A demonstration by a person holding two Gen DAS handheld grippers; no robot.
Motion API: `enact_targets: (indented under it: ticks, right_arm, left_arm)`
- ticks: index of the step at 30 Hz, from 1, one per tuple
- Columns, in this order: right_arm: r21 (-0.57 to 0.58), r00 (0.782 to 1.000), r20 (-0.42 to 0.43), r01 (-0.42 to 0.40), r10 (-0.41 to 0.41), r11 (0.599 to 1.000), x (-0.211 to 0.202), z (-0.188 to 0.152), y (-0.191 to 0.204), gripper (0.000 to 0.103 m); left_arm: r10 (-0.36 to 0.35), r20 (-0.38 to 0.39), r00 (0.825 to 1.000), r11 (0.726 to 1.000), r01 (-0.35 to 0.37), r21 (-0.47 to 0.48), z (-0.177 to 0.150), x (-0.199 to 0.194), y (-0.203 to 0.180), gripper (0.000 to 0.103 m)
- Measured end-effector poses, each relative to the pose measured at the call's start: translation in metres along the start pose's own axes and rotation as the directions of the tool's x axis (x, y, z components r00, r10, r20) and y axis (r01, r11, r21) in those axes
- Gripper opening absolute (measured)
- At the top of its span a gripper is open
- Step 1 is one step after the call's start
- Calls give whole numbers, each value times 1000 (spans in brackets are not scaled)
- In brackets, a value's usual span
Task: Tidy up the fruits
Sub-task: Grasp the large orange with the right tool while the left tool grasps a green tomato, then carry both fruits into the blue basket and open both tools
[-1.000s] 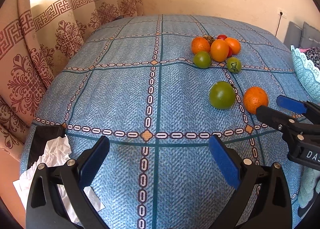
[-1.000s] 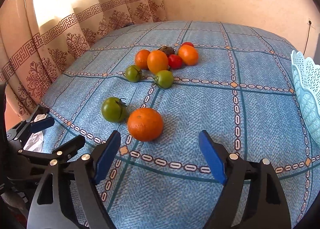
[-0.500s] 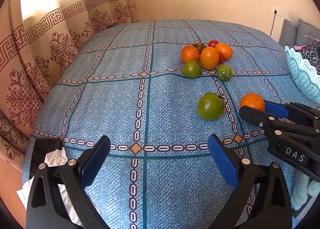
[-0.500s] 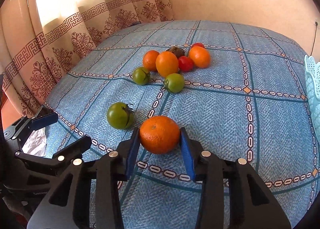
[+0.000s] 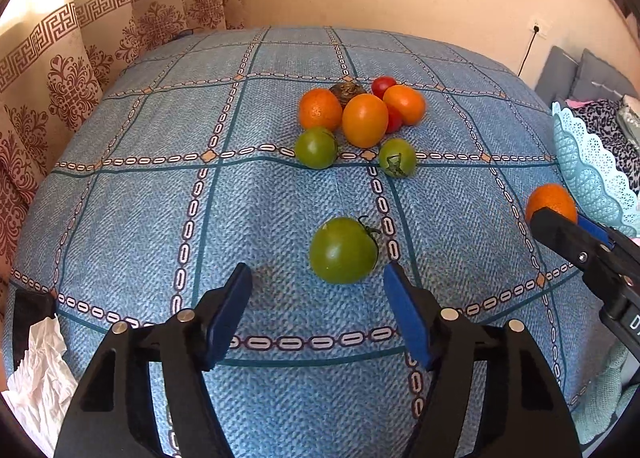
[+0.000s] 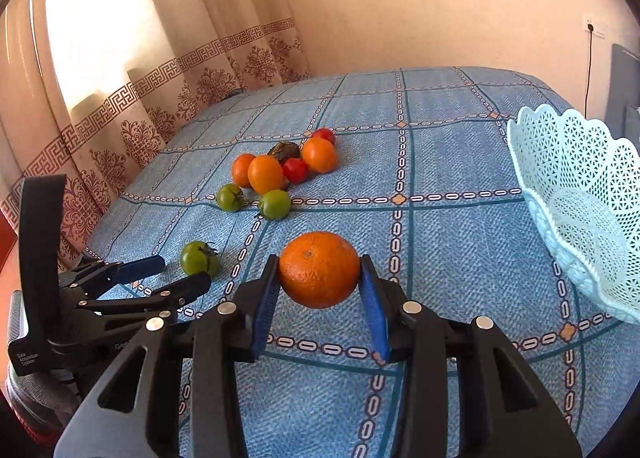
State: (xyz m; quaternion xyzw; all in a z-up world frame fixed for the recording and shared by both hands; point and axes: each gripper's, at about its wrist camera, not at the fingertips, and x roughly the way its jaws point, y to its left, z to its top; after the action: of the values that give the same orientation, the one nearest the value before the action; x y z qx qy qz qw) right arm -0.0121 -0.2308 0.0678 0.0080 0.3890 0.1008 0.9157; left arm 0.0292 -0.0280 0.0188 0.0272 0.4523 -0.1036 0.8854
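Observation:
My right gripper (image 6: 320,298) is shut on an orange (image 6: 319,269) and holds it above the blue cloth; the orange also shows in the left wrist view (image 5: 550,200), close to the light-blue lattice basket (image 5: 588,174). The basket (image 6: 580,210) stands at the right. My left gripper (image 5: 318,310) is open, its pads either side of and just short of a large green tomato (image 5: 343,250), which also shows in the right wrist view (image 6: 199,258). A pile of oranges, red tomatoes and two green tomatoes (image 5: 362,120) lies farther back; it also shows in the right wrist view (image 6: 280,172).
The blue patterned cloth (image 5: 160,218) covers the whole surface. Patterned curtains (image 6: 140,106) hang at the left and back. Crumpled white paper (image 5: 36,382) lies at the near left edge. Grey cushions (image 5: 584,78) sit beyond the basket.
My right gripper closed on the orange and lifted it toward the basket. My left gripper moved forward to the large green tomato and stayed open.

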Motion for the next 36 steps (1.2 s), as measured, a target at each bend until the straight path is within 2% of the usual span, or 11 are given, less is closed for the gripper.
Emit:
enact_targets:
  ticks: [3, 9, 17, 26, 30, 36]
  right_arm:
    - [-6, 1000, 16, 3, -2, 1000, -7, 2, -4, 41]
    - [1, 999, 45, 9, -9, 1000, -19, 7, -12, 41]
    - [31, 994, 102, 47, -49, 998, -42, 17, -33, 41]
    - [127, 975, 168, 124, -144, 984, -73, 25, -77, 41]
    - [189, 960, 194, 165, -202, 968, -87, 33, -101, 41]
    - [283, 932, 228, 213, -281, 935, -110, 37, -134, 41]
  left_arm:
    - [8, -6, 1000, 1000, -8, -12, 6, 6, -2, 56]
    - [-1, -15, 1000, 1000, 1, 0, 12, 12, -10, 36]
    - [-8, 12, 1000, 1000, 7, 30, 15, 1, -28, 35]
    - [-67, 72, 995, 988, 56, 142, 33, -22, -86, 35]
    - [-130, 103, 986, 977, 109, 181, 46, -35, -116, 35]
    - [-226, 158, 961, 951, 183, 247, 71, -52, -168, 35]
